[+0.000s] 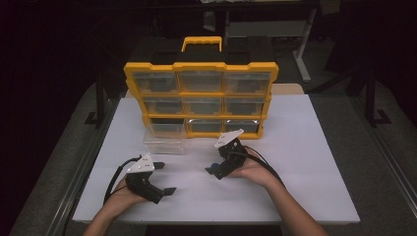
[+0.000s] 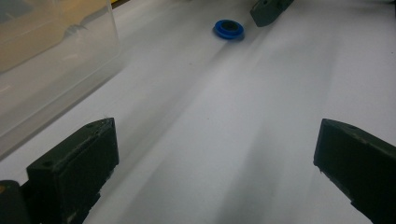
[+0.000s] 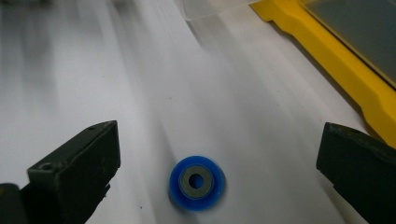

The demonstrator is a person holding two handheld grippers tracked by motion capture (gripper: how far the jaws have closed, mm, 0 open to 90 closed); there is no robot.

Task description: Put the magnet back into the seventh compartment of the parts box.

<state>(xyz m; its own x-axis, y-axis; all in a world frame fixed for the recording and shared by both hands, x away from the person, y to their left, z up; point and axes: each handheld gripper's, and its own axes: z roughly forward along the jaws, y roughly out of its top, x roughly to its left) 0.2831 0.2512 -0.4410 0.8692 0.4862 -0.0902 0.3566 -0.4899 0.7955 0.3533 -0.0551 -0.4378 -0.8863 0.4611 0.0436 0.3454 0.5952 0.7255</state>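
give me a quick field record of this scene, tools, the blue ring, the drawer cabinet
surface: white table top
cabinet: yellow organiser at the far side, nine clear drawers, handle on top
pulled drawer: clear drawer out on the table in front of the bottom left slot
small part: blue ring lying flat on the table, grey centre with a hole
left tool: open, holds nothing
right tool: open, jaws either side of the ring, not touching it
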